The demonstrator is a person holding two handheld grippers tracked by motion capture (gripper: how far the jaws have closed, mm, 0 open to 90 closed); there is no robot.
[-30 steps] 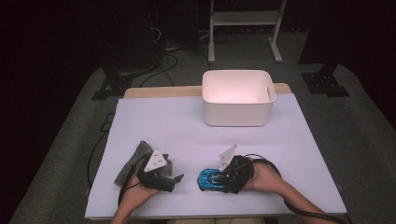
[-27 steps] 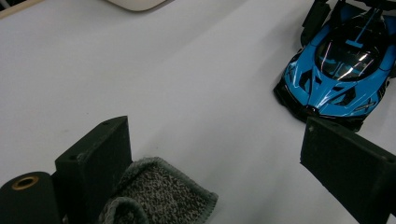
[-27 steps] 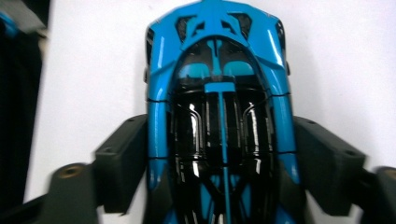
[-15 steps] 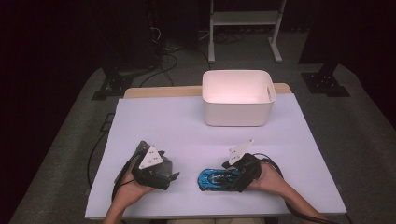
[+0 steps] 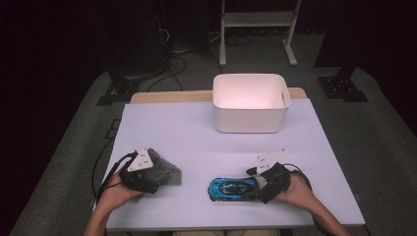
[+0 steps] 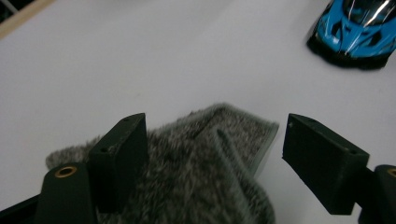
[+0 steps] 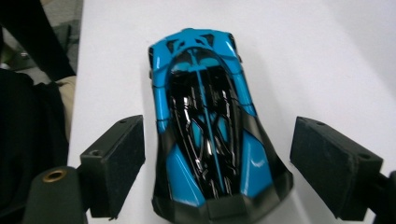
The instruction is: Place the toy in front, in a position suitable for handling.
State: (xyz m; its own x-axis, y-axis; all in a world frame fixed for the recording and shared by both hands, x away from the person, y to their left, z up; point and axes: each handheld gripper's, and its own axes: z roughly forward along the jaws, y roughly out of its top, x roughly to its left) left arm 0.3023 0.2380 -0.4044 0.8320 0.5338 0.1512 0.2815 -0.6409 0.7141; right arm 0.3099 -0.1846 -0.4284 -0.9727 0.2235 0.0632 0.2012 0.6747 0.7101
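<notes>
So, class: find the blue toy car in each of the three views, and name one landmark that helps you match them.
High view: blue toy car near the front edge, right of centre.
Left gripper view: top right corner, cut by the frame.
Right gripper view: centre, between the open jaws.
Shared landmark: the white table, on which the car stands.

**Wide open middle, clutter at the near edge**

The tabletop [image 5: 196, 132] lies bare across its middle, giving free passage between the near edge and the white bin [image 5: 250, 103] at the far side. Two obstacles sit near the front: a grey furry cloth [image 5: 164, 173] on the left and a blue toy car [image 5: 232, 188] to the right, well apart with a clear lane between them.
</notes>
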